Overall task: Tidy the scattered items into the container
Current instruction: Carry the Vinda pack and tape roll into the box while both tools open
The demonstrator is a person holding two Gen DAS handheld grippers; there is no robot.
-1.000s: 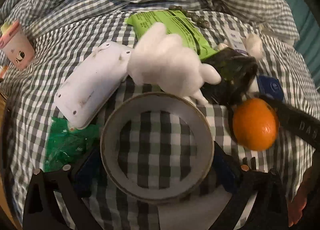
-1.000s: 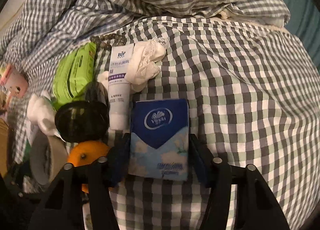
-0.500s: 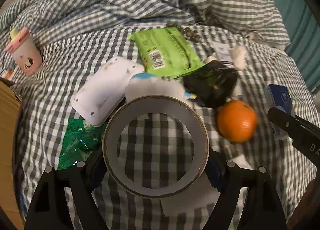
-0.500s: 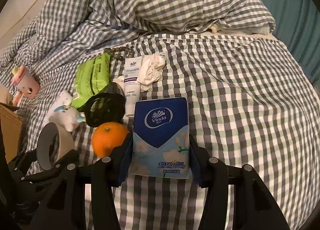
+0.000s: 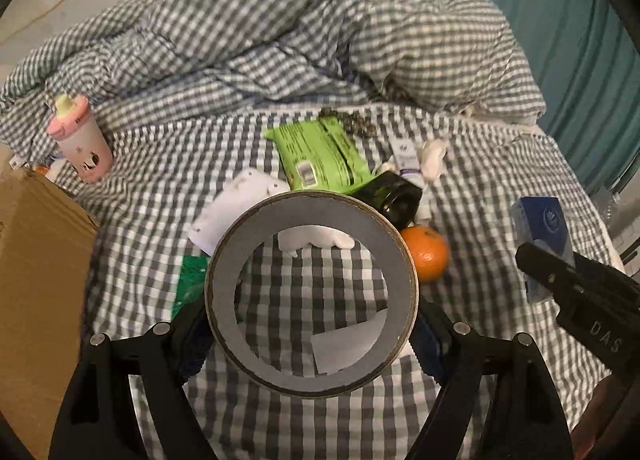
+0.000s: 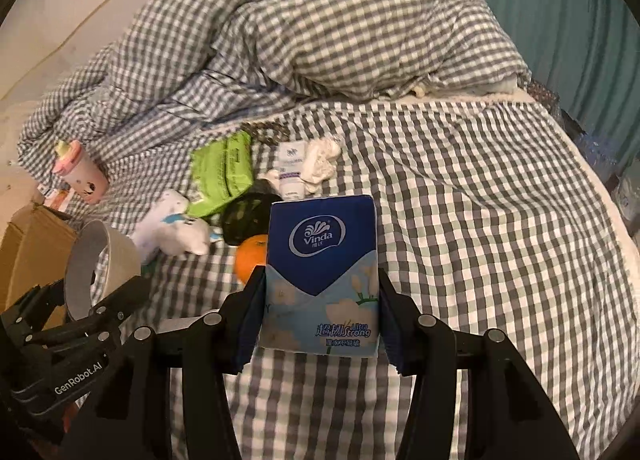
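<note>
- We see the left tool (image 5: 312,336) clamped on the tape roll (image 5: 312,292).
- The right tool (image 6: 320,316) grips the tissue pack (image 6: 322,272).
- At the frame's left edge, the cardboard box (image 5: 36,260); we cannot make out its contents.

The bedsheet (image 6: 460,220) is a grey-and-white check, and the rumpled duvet (image 6: 340,28) has the same check on a finer scale. The tape roll (image 5: 312,292) is tan outside and grey inside. The tissue pack (image 6: 322,272) is dark blue above and pale blue with white flowers below, with a white logo. The orange (image 5: 426,254) is bright orange. The pouch (image 5: 320,152) is lime green, the jar (image 5: 390,194) black, the cup (image 5: 82,140) pink. The plush toy (image 6: 176,228) is white with blue marks. The box (image 5: 36,280) is brown. The curtain (image 6: 580,20) is teal.
</note>
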